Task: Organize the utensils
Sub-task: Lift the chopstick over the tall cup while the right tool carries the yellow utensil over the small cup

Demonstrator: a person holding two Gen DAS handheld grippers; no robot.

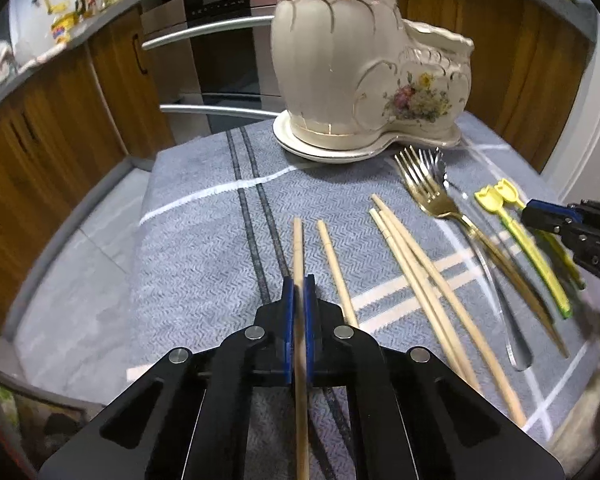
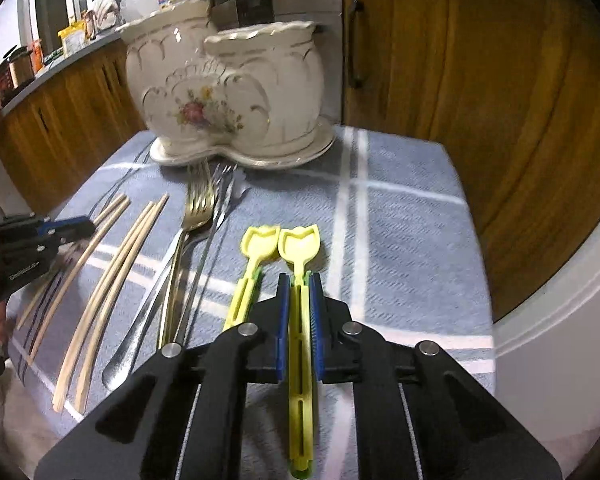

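Left gripper [image 1: 299,304], fingers pinching a chopstick [image 1: 298,248] lengthwise; right gripper [image 2: 299,300] pinching a yellow utensil [image 2: 299,248] likewise. Both long axes point far toward the ceramic holder [image 1: 340,60] on the bench [image 1: 204,208], probably next

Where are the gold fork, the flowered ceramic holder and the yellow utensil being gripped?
gold fork [image 1: 424,190], left wrist view, on the base of its tines.
flowered ceramic holder [image 2: 220,92], right wrist view, on its front wall above the flowers.
yellow utensil [image 2: 299,242], right wrist view, on its tulip-shaped head.
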